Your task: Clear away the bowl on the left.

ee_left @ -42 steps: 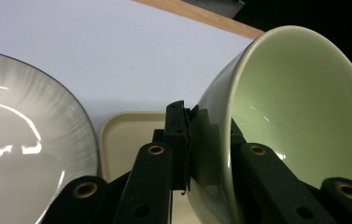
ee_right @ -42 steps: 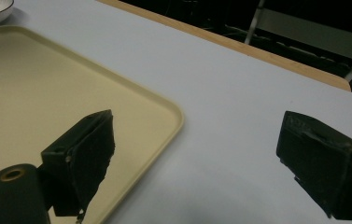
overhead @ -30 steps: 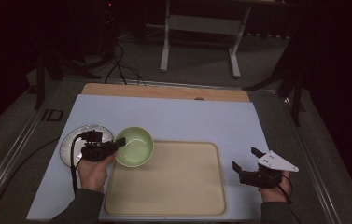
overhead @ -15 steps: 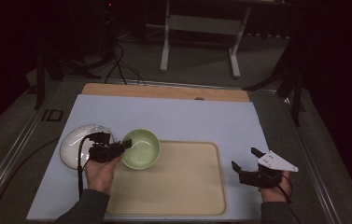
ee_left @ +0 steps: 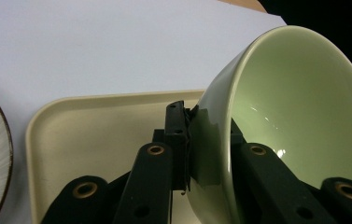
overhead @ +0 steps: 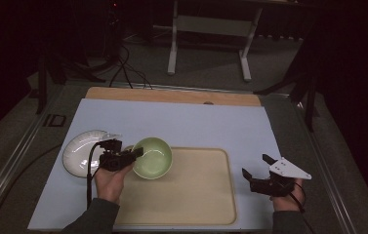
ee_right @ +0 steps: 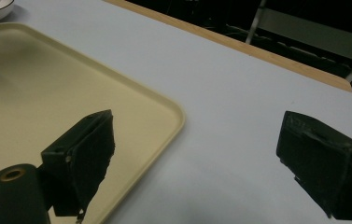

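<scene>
Pinching the green bowl [overhead: 153, 157] by its rim alone, my left tool [overhead: 133, 155] holds it tilted at the tray's [overhead: 206, 209] upper-left corner, lower left of the high view; I judge the glazed wall could slip and knock the plate [overhead: 76, 155]. My right tool [overhead: 264, 171] gapes wide, empty. No readable writing anywhere.

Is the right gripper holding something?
No, the right gripper has its jaws wide apart, with nothing between them but the blue mat.
</scene>
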Action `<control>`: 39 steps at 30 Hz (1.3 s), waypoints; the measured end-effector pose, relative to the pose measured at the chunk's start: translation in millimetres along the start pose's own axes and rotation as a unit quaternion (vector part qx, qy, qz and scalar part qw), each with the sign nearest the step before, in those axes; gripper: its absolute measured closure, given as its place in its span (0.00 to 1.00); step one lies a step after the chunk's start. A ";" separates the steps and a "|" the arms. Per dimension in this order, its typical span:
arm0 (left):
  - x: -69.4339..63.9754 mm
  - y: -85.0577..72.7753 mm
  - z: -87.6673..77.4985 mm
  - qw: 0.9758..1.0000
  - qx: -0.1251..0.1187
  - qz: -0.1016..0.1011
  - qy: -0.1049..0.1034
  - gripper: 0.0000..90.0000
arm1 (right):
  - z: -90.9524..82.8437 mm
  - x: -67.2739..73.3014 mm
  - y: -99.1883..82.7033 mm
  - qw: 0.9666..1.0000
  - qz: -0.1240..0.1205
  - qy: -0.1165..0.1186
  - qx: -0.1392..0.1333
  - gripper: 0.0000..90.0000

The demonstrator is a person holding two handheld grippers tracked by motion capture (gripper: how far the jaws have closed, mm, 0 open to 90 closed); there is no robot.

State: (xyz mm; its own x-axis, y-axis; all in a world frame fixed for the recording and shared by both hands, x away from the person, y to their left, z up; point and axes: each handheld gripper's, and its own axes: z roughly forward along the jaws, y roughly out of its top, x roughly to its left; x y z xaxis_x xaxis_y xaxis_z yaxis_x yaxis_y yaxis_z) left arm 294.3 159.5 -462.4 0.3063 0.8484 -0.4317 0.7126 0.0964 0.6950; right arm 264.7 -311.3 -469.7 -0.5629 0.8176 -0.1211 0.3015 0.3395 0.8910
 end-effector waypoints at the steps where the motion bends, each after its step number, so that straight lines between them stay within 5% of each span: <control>1: -1.1 -0.4 1.1 1.000 0.002 0.001 -0.001 0.90 | 0.0 0.0 0.0 1.000 0.000 0.000 0.000 0.12; 39: -31.0 -15.1 27.8 0.998 0.041 0.038 -0.017 0.90 | -0.1 0.7 0.2 1.000 -0.003 0.002 0.001 0.12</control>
State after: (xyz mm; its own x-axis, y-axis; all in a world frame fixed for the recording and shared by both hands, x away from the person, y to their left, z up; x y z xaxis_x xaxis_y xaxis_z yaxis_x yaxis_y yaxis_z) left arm 291.6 117.2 -475.4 0.3810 0.8335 -0.4001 0.7353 -0.0109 0.6776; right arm 264.3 -310.7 -469.6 -0.5681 0.8136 -0.1240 0.2995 0.3448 0.8896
